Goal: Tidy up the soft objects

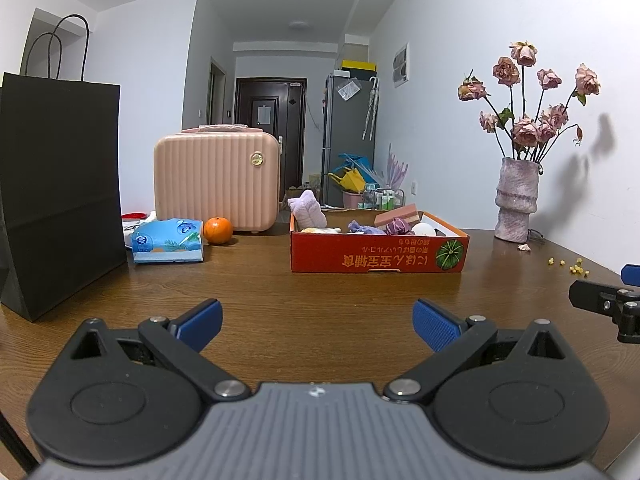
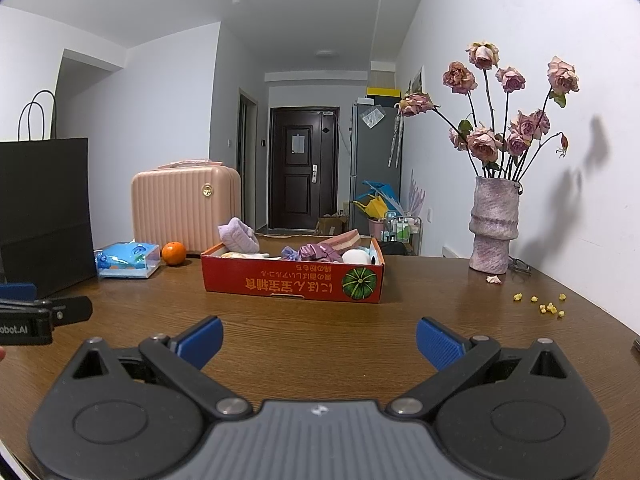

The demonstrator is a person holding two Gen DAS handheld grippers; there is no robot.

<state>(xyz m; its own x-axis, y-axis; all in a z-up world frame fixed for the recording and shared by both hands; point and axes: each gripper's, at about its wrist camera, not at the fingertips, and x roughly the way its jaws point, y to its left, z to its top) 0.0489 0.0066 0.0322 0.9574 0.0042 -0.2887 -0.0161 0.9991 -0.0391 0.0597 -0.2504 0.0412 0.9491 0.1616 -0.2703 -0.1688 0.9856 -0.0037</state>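
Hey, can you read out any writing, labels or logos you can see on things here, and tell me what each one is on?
"obot.AI": white letters on the left gripper body, cut off at the frame edge in the right wrist view.
Orange box: two rows of printed characters beside a green pumpkin picture, upside down to the camera; not reliably readable.
Blue tissue pack: its print is too small to read.
Pink case: gold round badge, nothing legible.
Door: paper notice, blurred.
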